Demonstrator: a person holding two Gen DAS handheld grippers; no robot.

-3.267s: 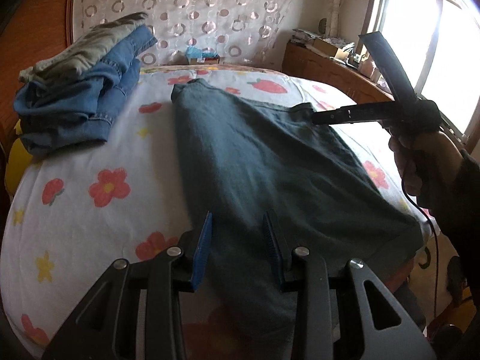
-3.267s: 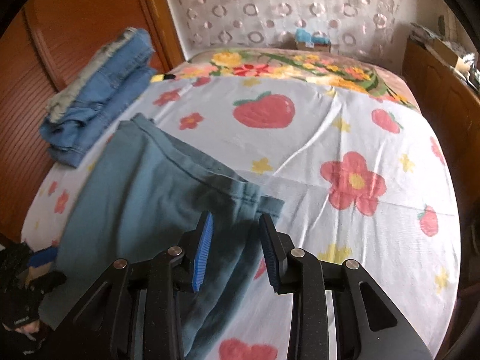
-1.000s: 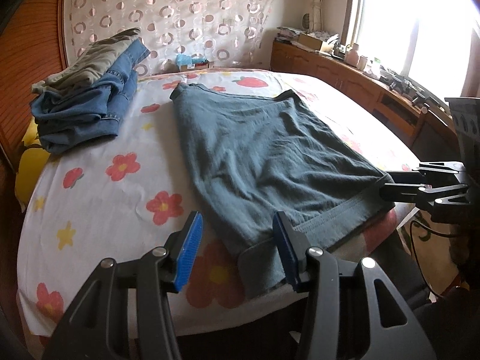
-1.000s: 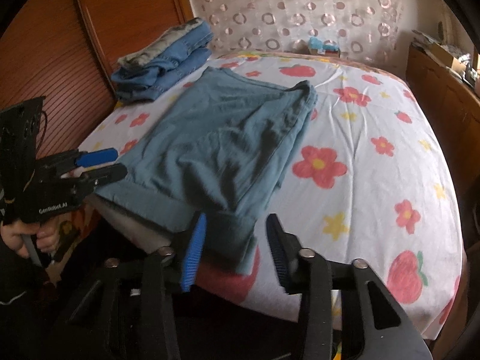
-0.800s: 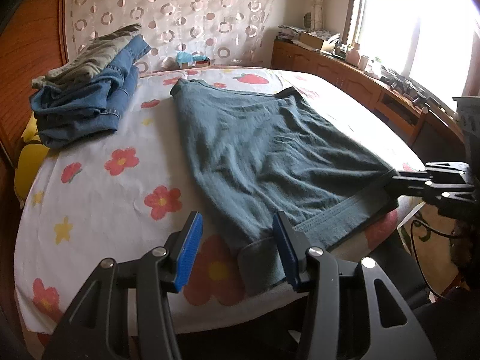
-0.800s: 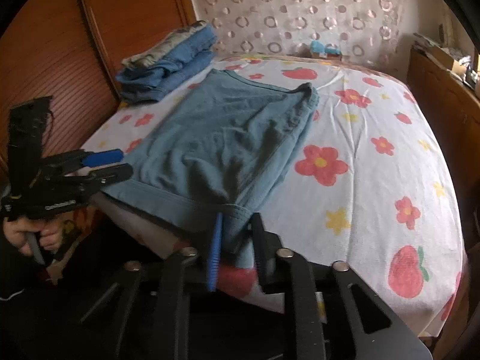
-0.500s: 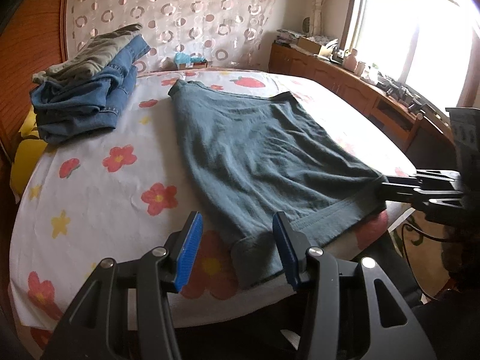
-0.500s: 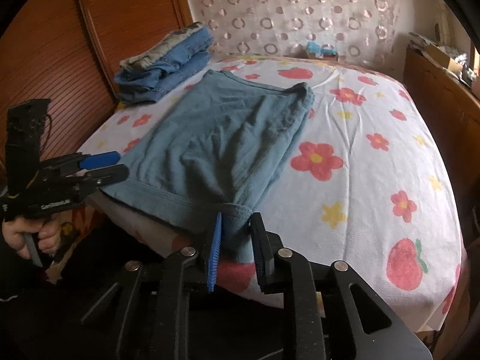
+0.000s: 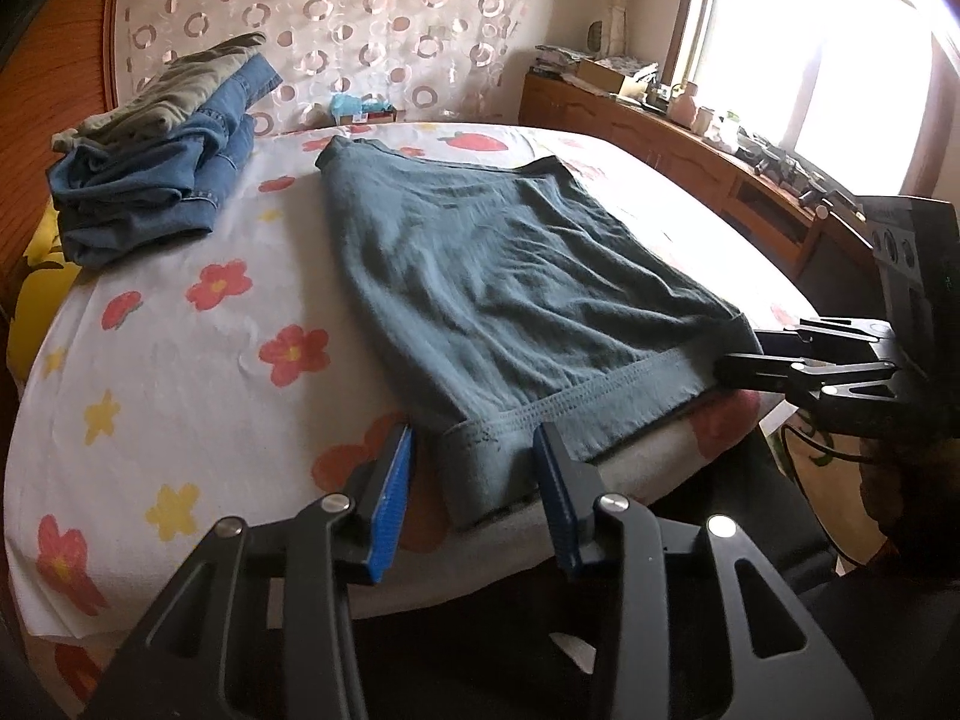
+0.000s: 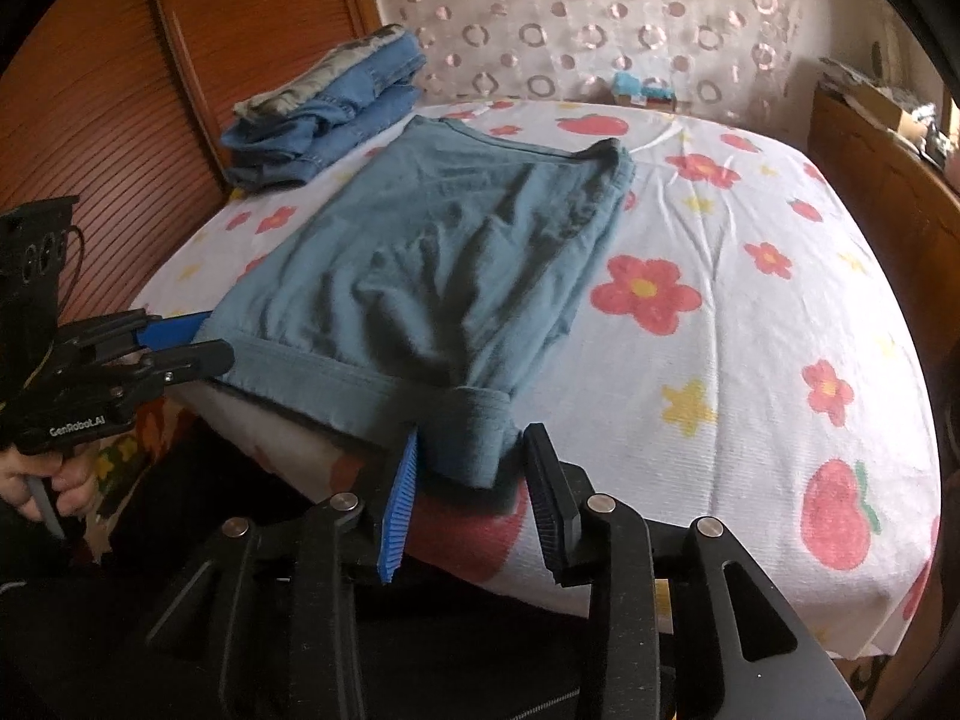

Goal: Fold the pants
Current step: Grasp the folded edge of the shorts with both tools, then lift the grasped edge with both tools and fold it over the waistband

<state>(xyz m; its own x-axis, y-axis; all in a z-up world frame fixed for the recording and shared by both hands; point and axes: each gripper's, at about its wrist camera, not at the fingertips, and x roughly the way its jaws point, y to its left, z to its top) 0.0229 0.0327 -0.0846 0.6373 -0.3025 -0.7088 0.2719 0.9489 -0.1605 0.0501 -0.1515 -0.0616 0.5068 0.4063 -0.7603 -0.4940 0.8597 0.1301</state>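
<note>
Two tongs straddled the soft, limp pants' (image 9: pixel 510 276) hem: left gripper (image 9: pixel 474 486) closing, right gripper (image 10: pixel 474 480) opening, neither yet pinching.

Black left tool (image 9: pixel 474 492) and right tool (image 10: pixel 471 492): blue pads, silver screws, white "GenRobot.AI" lettering.
</note>
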